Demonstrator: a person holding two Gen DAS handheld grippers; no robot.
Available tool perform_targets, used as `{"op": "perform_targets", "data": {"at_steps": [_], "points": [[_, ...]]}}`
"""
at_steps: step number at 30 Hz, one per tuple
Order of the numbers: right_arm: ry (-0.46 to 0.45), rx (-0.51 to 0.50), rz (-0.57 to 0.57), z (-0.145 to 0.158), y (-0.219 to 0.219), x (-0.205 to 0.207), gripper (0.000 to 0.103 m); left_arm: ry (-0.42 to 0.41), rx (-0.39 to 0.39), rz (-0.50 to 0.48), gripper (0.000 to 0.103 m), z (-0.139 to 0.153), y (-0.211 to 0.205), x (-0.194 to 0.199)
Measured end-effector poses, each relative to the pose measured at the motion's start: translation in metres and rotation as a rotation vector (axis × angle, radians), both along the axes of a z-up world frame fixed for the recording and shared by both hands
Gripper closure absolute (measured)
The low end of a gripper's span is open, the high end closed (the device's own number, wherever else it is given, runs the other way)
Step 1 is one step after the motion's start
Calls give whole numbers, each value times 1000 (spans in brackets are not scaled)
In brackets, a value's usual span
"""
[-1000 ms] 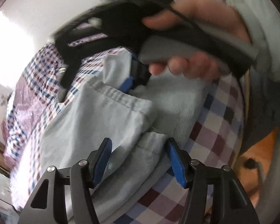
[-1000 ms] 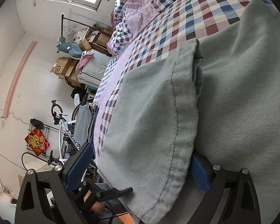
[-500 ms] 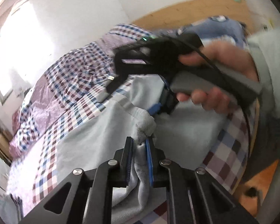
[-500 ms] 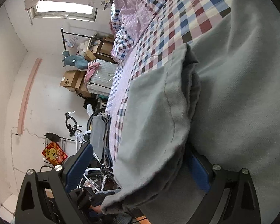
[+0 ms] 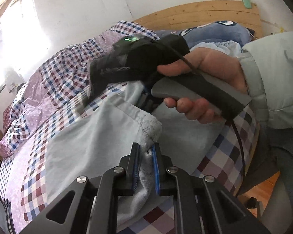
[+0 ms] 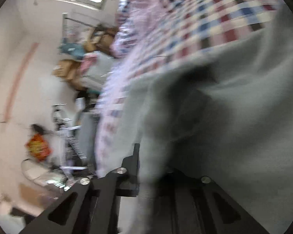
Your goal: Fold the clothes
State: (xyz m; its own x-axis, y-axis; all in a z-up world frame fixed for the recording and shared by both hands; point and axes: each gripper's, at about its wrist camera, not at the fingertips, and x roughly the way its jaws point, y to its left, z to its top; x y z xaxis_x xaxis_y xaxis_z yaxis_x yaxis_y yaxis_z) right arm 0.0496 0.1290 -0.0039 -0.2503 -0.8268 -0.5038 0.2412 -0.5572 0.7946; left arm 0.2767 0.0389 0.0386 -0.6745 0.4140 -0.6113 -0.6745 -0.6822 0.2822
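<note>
In the left wrist view, the left gripper (image 5: pixel 146 154), spread around the hem a second ago, now pinches a bunched corner of the pale grey-blue cotton garment (image 5: pixel 91 142), lifting it off the checked bedspread (image 5: pixel 54 81); the right gripper (image 5: pixel 146 99) bites the hem beyond. In the blurred right wrist view, its jaws have just clamped onto that cloth (image 6: pixel 234 120). Both corners look held, ready for folding. No writing is legible.

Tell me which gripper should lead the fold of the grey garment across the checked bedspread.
Left, probably. The left gripper is shut on a hemmed corner of the grey garment, sharply seen, with the checked bedspread ahead. The right gripper has just closed on cloth too, but its view is blurred.
</note>
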Motion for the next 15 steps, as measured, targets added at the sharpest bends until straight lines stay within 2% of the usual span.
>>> {"op": "perform_targets", "data": {"at_steps": [3,7,12,15], "points": [[40,76,-21,9,5,4,97,12,0,-8,92,3,5,-4],[124,107,-58,31,24,13,97,27,39,-14,92,15,15,-5],[140,120,-125,42,61,20,96,55,83,-39,92,29,40,-5],[117,127,-156,36,78,19,96,59,100,-51,93,31,60,-7]]}}
